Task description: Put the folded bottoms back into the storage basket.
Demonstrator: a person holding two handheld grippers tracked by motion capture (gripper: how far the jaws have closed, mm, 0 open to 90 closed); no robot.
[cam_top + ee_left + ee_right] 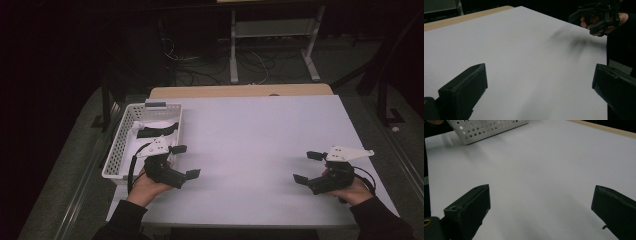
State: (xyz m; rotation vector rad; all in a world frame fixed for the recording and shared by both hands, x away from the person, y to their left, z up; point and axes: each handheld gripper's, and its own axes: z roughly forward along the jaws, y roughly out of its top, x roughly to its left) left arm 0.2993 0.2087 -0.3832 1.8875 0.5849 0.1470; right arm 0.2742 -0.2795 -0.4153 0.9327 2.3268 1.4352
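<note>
While both hands rest on the white table (pixel 260 135), the left tongs (pixel 185 161) and right tongs (pixel 308 166) stand spread and empty. Just beside the left tongs, a white perforated basket (pixel 120 145) at the table's left edge holds a dark strip (pixel 157 131).

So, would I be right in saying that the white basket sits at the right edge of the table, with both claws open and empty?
Not quite: the basket sits at the table's left edge, as the high view shows. The left claw and right claw are indeed open and empty.
</note>
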